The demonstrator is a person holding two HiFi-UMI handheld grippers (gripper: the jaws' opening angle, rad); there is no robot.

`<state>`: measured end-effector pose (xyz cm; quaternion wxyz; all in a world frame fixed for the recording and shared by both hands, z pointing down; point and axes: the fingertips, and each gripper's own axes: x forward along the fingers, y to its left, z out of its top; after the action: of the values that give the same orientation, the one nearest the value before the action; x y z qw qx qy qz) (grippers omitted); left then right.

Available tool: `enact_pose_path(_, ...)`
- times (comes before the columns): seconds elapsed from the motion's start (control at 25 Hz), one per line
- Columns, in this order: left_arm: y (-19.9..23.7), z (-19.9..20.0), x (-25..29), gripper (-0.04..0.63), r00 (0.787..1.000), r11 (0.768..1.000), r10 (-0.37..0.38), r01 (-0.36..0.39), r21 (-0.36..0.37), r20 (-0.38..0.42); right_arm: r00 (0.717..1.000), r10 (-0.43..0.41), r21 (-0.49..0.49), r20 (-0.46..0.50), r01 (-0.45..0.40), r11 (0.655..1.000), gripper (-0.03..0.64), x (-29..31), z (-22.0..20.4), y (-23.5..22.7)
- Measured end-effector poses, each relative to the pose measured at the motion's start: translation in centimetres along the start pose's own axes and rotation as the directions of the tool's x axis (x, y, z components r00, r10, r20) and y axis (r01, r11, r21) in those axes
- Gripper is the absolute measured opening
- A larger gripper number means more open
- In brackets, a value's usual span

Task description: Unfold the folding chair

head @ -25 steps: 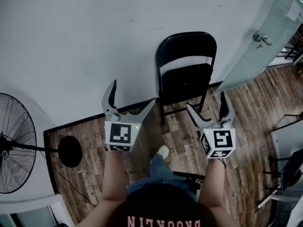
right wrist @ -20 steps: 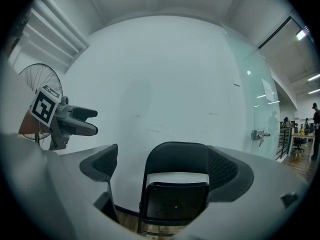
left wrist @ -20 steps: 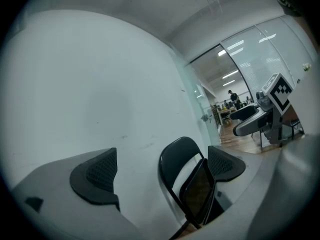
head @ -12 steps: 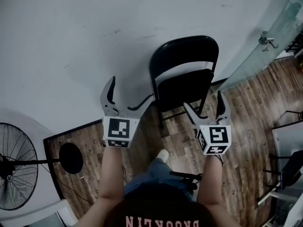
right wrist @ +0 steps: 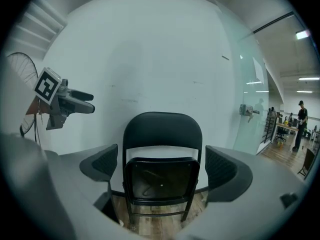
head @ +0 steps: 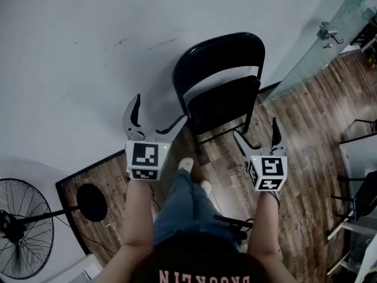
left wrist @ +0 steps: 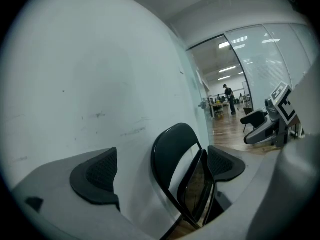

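Black folding chair point(head: 221, 90) folded shut, leaning upright against the white wall point(head: 76, 52), left gripper point(head: 154, 118) off the chair's left side, jaws spread, empty — right gripper point(head: 259, 135) near its right legs, jaws wide, nothing between them, standing fan point(head: 23, 234) well left of the chair.

Person's dark shirt point(head: 200, 271) is showing "BROOKLYN" in pale red capitals, upside down to the camera. Beyond the shirt, left cube point(head: 145, 161) and right cube point(head: 269, 173) are carrying only square markers, no letters.
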<state>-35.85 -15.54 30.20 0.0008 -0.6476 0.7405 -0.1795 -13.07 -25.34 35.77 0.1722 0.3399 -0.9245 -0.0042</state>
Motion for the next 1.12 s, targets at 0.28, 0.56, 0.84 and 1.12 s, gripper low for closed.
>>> enact_pose_path(0.28,0.9,-0.8,4.5,0.559,0.998,0.998,-0.063,0.063,-0.023,-0.012,0.995,-0.081,0.061,-0.052,0.084,0.995,0.54,1.2,-2.0,-0.9)
enact_pose_path(0.56,2.4,-2.9,10.4,0.484,0.992,0.988,-0.118,0.112,-0.101,-0.051,0.983,-0.156,0.086,-0.1,0.165,0.982,0.54,3.3,-2.6,-2.6)
enact_pose_path(0.84,2.6,-5.0,15.1,0.394,0.983,0.977,-0.159,0.143,-0.158,-0.095,0.972,-0.188,0.083,-0.141,0.201,0.976,0.54,5.2,-3.1,-3.2)
enact_pose_path(1.12,3.1,-7.2,18.4,0.208,0.972,0.967,-0.179,0.145,-0.211,-0.152,0.968,-0.187,0.092,-0.169,0.205,0.975,0.54,7.2,-3.4,-3.3)
